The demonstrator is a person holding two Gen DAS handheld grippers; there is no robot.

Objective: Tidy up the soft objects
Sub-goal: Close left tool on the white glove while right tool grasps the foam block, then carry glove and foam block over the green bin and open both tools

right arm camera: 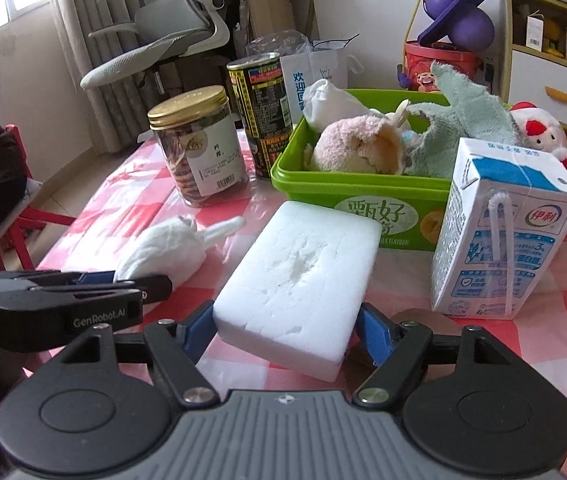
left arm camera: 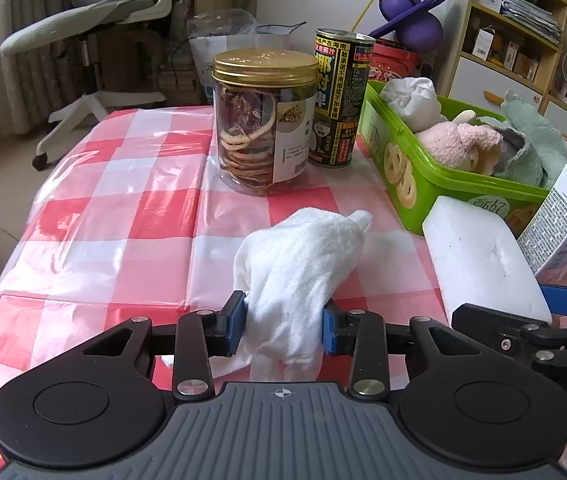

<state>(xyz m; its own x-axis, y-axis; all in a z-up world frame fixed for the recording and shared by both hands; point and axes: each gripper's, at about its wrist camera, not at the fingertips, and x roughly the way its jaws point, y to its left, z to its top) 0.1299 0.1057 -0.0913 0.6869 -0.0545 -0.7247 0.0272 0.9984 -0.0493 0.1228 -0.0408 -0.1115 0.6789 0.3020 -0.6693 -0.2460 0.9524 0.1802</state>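
White cloth (left arm camera: 295,276) pinched by left fingers (left arm camera: 235,322); right fingers (right arm camera: 371,334) squeeze sponge (right arm camera: 303,280).

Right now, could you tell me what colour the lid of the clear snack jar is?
Gold, a metallic screw lid; the left wrist view shows it best.

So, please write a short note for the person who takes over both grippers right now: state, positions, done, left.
Left gripper: shut on the white cloth, which lies on the table.
Right gripper: pads against the white sponge block, in front of the green box.
Done: pink plush, green towel and a white bundle are in the box.
Left: put cloth and sponge into the box.
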